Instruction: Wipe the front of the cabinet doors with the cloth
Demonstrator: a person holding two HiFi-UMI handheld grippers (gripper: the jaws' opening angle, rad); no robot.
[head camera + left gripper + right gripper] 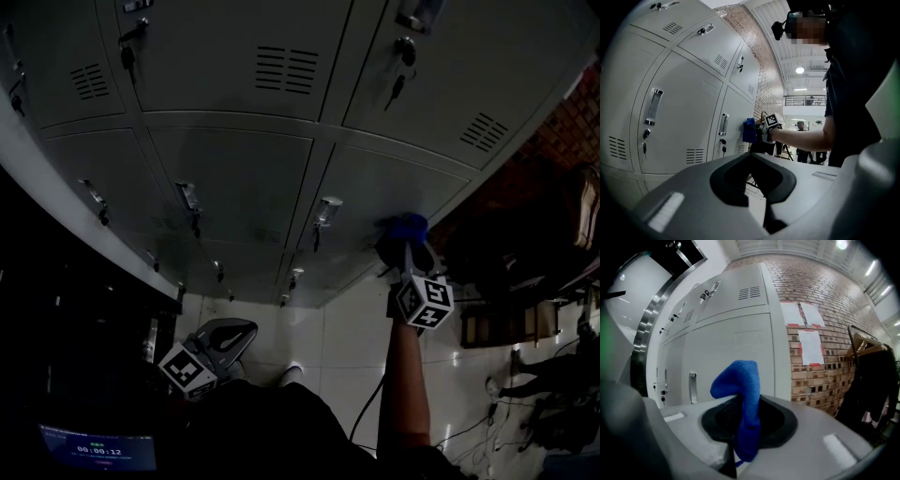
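Observation:
Grey metal cabinet doors with vents, handles and keyed locks fill the head view. A blue cloth is clamped in my right gripper, held up against the right part of a lower door. In the right gripper view the cloth stands up folded between the shut jaws, with the door just behind it. My left gripper hangs low near my body, shut and empty. The left gripper view looks over its closed jaws along the doors to the cloth at the door face.
A brick wall with paper sheets adjoins the cabinets on the right. Dark garments hang on a rack. A handle and hanging keys stick out from the doors. A cable lies on the tiled floor; a lit screen shows lower left.

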